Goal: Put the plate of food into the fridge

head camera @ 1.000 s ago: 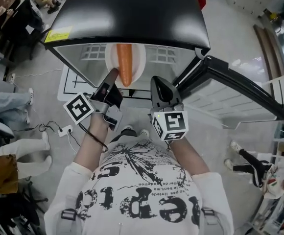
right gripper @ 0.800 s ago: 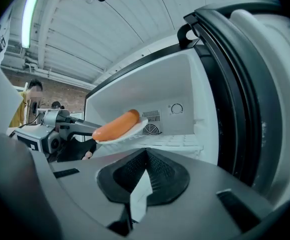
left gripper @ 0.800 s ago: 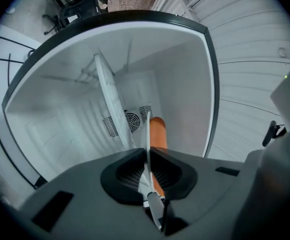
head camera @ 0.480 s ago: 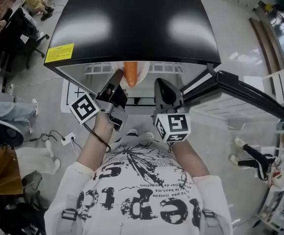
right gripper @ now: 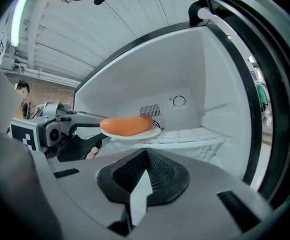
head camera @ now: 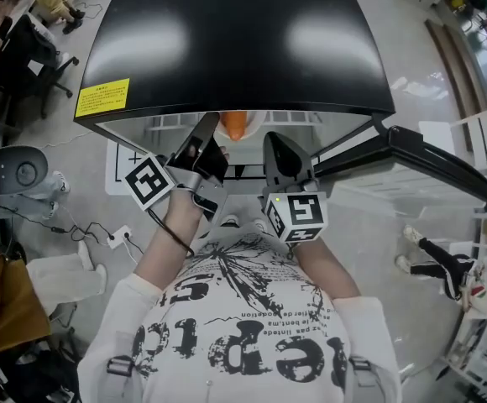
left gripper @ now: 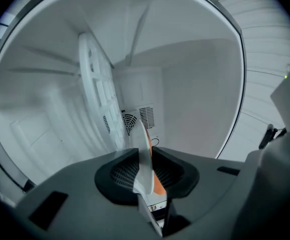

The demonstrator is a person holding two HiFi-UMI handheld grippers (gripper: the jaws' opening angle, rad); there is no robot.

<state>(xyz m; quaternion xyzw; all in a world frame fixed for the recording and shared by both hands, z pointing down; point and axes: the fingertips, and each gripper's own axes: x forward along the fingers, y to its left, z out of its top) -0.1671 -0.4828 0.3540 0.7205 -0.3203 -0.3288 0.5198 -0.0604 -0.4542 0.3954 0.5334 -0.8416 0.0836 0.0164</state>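
Note:
A white plate (right gripper: 135,133) carrying a long orange piece of food (right gripper: 127,125) hangs level just above the white wire shelf (right gripper: 190,136) inside the open fridge. My left gripper (right gripper: 72,129) is shut on the plate's near rim. In the left gripper view the plate (left gripper: 144,154) shows edge-on between the jaws, with the orange food (left gripper: 158,185) beside it. In the head view only the food's end (head camera: 235,125) shows under the fridge's black top (head camera: 235,40), ahead of my left gripper (head camera: 208,133). My right gripper (head camera: 275,143) hovers beside it at the fridge opening, shut and holding nothing.
The fridge door (head camera: 428,162) stands swung open to the right. White fridge walls and a back vent (left gripper: 135,119) surround the plate. Cables and a power strip (head camera: 113,233) lie on the floor at left, near other people's legs.
My left gripper has carried the plate forward into the fridge; most of the plate and food now sits hidden under the black top. The right gripper has barely moved.

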